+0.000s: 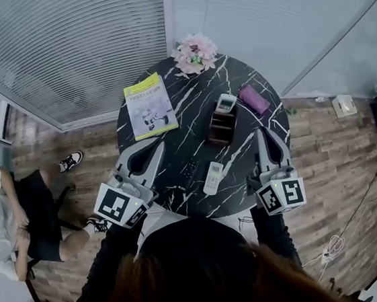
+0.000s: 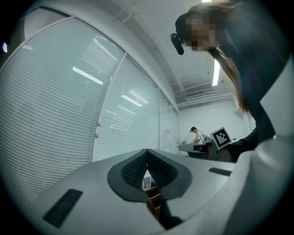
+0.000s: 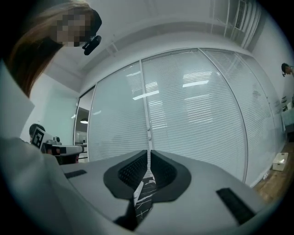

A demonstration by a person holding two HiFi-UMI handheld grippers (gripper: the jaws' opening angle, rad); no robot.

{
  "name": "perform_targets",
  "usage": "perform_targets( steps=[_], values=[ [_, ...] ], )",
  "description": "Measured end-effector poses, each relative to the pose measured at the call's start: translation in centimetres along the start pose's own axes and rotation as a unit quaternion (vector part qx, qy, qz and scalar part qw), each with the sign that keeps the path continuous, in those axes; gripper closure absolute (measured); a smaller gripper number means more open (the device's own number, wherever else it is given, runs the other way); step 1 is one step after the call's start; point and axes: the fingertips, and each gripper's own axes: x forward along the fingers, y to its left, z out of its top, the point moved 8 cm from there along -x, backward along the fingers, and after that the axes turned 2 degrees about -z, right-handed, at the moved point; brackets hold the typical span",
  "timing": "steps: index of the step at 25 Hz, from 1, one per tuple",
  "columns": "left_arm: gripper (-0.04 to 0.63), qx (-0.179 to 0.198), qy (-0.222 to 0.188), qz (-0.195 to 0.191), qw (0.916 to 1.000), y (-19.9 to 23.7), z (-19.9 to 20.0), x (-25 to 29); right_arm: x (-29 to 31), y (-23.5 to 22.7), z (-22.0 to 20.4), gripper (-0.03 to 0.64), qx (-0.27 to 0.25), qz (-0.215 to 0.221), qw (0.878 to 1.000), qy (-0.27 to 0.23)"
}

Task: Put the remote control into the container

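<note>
A white remote control [image 1: 213, 177] lies flat near the front of the round black marble table [image 1: 173, 138]. Behind it stands a brown container [image 1: 220, 130] with another white remote [image 1: 225, 103] at its far end. The same container [image 2: 154, 202] and its remote [image 2: 147, 183] show through the slit below the left jaws. My left gripper [image 1: 157, 146] hovers over the table's left part, shut and empty. My right gripper [image 1: 261, 132] hangs over the table's right edge, level, jaws together with nothing between them; in its own view the right gripper [image 3: 149, 152] faces the blinds.
A yellow-topped book [image 1: 148, 107] lies at the table's back left, pink flowers [image 1: 194, 53] at the back, a purple object [image 1: 255, 99] right of the container. A small dark item [image 1: 189, 170] lies beside the white remote. A seated person [image 1: 11, 225] is at far left.
</note>
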Motion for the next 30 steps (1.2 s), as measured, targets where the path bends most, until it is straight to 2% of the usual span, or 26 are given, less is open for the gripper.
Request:
perform_targets(
  steps=[8, 14, 30],
  values=[
    [0.586, -0.001, 0.006, -0.008, 0.9999, -1.2, -1.0, 0.6, -3.6, 1.1, -0.6, 0.584, 0.006, -0.011, 1.000, 0.027],
    [0.586, 0.006, 0.000, -0.027, 0.9996, -2.2, -1.4, 0.9, -3.9, 2.0, 0.3, 0.584, 0.004, 0.000, 1.000, 0.018],
    [0.586, -0.005, 0.006, -0.033, 0.9994, -2.1, -2.1, 1.1, -4.2, 3.4, -0.4, 0.584, 0.005, 0.010, 0.999, 0.033]
  ],
)
